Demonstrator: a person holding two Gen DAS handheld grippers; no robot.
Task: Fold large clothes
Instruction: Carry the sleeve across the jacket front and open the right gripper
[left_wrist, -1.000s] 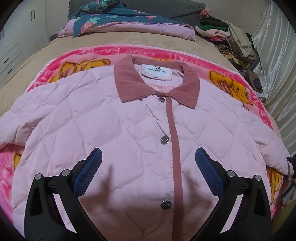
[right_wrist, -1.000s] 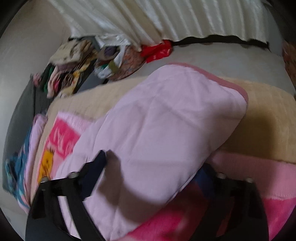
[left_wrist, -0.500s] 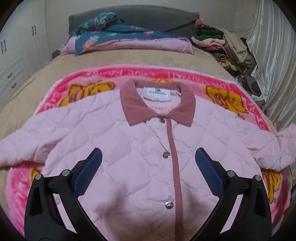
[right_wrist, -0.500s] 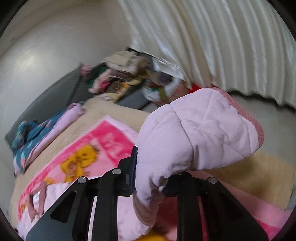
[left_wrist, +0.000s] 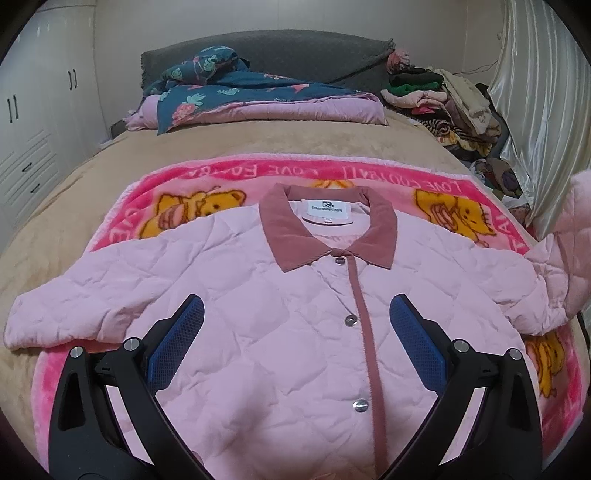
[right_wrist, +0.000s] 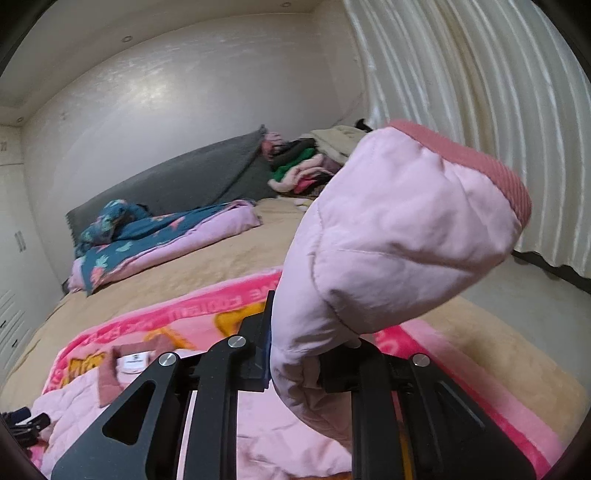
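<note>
A pale pink quilted jacket (left_wrist: 258, 332) with a dusty-rose collar (left_wrist: 325, 232) lies face up, buttoned, on a pink cartoon blanket (left_wrist: 221, 177). My left gripper (left_wrist: 295, 332) is open and empty, hovering above the jacket's chest. My right gripper (right_wrist: 295, 354) is shut on the jacket's right sleeve (right_wrist: 399, 229) and holds it raised, cuff up. That lifted sleeve also shows at the right edge of the left wrist view (left_wrist: 569, 243). The left sleeve (left_wrist: 74, 306) lies flat, spread to the left.
The blanket lies on a tan bed (left_wrist: 258, 144). A folded floral quilt (left_wrist: 251, 99) lies by the grey headboard (left_wrist: 295, 55). A heap of clothes (left_wrist: 443, 103) sits at the back right. Curtains (right_wrist: 480, 110) hang at the right, cabinets (left_wrist: 29, 129) stand left.
My right gripper closed on the sleeve and lifted it off the bed, swinging upward. My left gripper pulled back, so more of the jacket and bed shows.
</note>
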